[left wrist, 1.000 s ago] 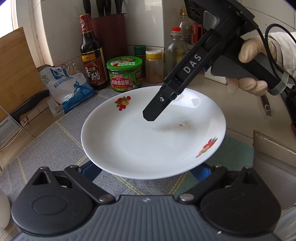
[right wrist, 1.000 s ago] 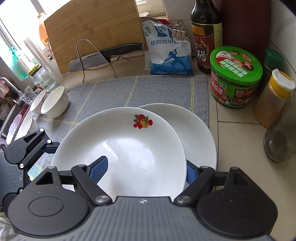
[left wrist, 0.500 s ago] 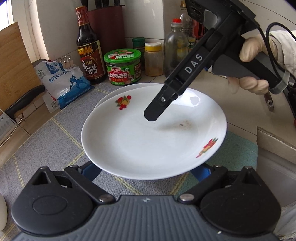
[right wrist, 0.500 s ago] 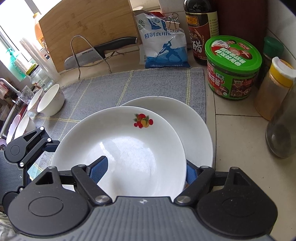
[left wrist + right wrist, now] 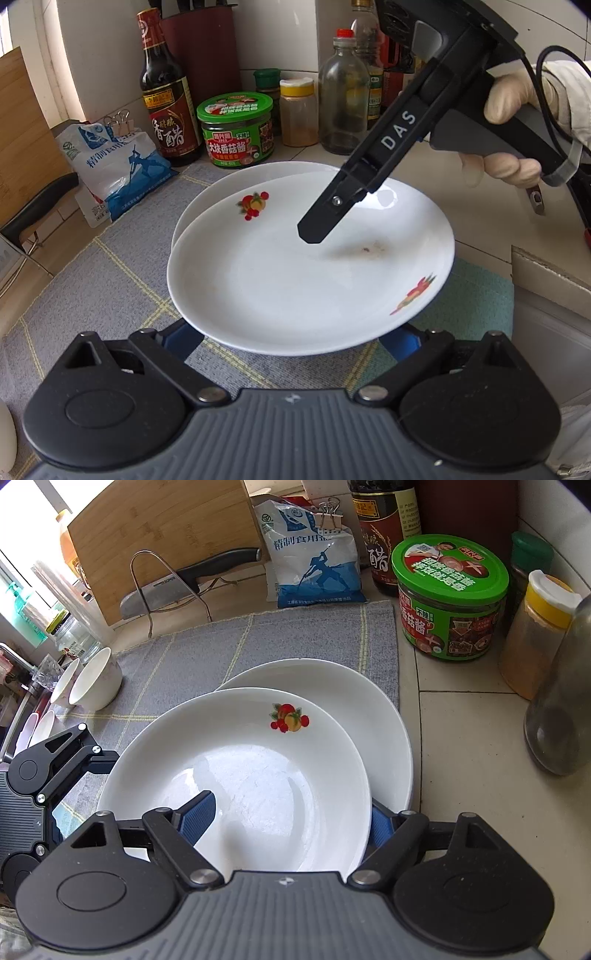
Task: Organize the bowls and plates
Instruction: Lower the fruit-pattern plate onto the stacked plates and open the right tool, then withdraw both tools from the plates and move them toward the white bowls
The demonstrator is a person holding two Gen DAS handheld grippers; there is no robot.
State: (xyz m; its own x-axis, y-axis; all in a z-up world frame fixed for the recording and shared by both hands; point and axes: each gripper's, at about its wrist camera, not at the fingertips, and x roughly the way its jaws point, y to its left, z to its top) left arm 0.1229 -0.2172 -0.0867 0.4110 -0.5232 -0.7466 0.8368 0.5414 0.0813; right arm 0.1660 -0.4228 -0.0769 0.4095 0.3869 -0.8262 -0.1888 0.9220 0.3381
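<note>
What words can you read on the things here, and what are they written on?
"DAS": on the arm of the right gripper.
"香醋": on the dark vinegar bottle.
"大块香菇酱": on the green-lidded jar.
"精制食用": on the blue and white bag, its last characters hidden behind the clip.
"SUPOR": on the knife blade, very small.
Smaller print on these labels and the back bottles is too blurred to read.

The plate (image 5: 295, 288) is white with red-orange fruit prints at 11 and 4 o'clock. The mat (image 5: 207, 650) is grey with yellow lines. The jar (image 5: 448, 594) is green.
</note>
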